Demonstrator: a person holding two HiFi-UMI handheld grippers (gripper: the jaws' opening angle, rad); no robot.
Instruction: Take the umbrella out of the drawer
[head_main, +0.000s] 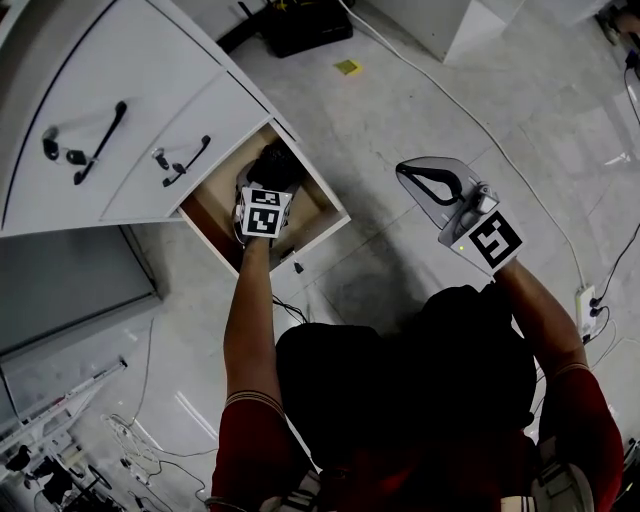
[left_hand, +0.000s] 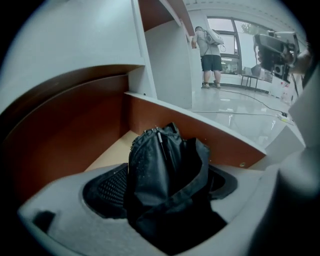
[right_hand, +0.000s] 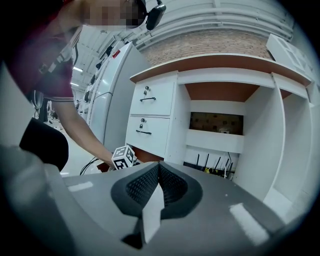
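The bottom drawer (head_main: 330, 222) of a white cabinet is pulled out, brown inside. In it lies a black folded umbrella (head_main: 277, 165). My left gripper (head_main: 268, 182) reaches down into the drawer, open. In the left gripper view the umbrella (left_hand: 162, 170) stands bunched between the two wide-apart pads (left_hand: 105, 192), with the drawer wall (left_hand: 210, 137) behind it. My right gripper (head_main: 418, 180) hangs over the floor to the right of the drawer, shut and empty. In the right gripper view its jaws (right_hand: 157, 175) meet in a line.
Two shut drawers with black handles (head_main: 100, 140) (head_main: 186, 160) sit above the open one. Cables (head_main: 500, 140) run across the tiled floor to a power strip (head_main: 587, 305). A black case (head_main: 305, 22) lies at the top. A person (left_hand: 210, 50) stands far off.
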